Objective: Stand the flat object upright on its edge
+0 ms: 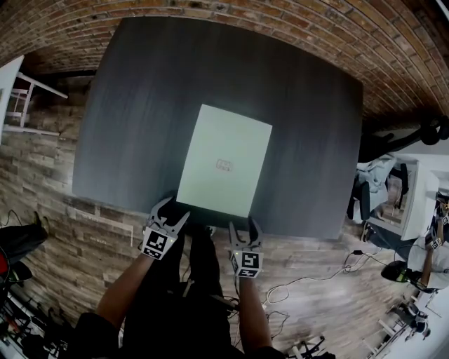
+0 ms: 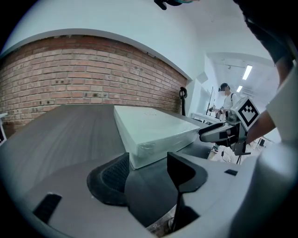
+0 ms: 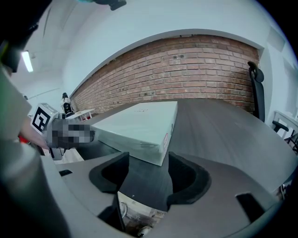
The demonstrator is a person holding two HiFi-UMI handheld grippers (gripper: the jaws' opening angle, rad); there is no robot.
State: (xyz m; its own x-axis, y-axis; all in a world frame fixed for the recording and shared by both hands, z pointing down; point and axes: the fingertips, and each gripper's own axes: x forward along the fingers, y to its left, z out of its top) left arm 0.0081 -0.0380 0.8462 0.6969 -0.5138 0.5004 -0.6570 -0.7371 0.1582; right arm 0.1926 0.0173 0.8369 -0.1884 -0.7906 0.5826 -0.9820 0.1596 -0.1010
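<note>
Shrink-wrapped box (image 1: 224, 161) lies flat on the table (image 1: 140, 105), left gripper (image 1: 175, 208) at its 7 o'clock corner, right gripper (image 1: 243, 226) at 5 o'clock, both gaping empty; I'd clamp both near corners evenly, then lever upward.

Left tongs (image 1: 174, 210) spread, right tongs (image 1: 243, 226) spread

Dark grey wood-grain counter (image 1: 126, 105), with a red brick wall (image 1: 210, 21) behind its far edge. The floor (image 1: 49, 168) is mixed-tone wood plank, with loose cables (image 1: 316, 277) trailing at the near right. White-framed furniture (image 1: 24, 98) sits off the left end, a black chair (image 3: 255, 79) off the right. White ceiling (image 2: 116, 18); strip lights (image 2: 247, 72) are on in the bright white area beyond.
</note>
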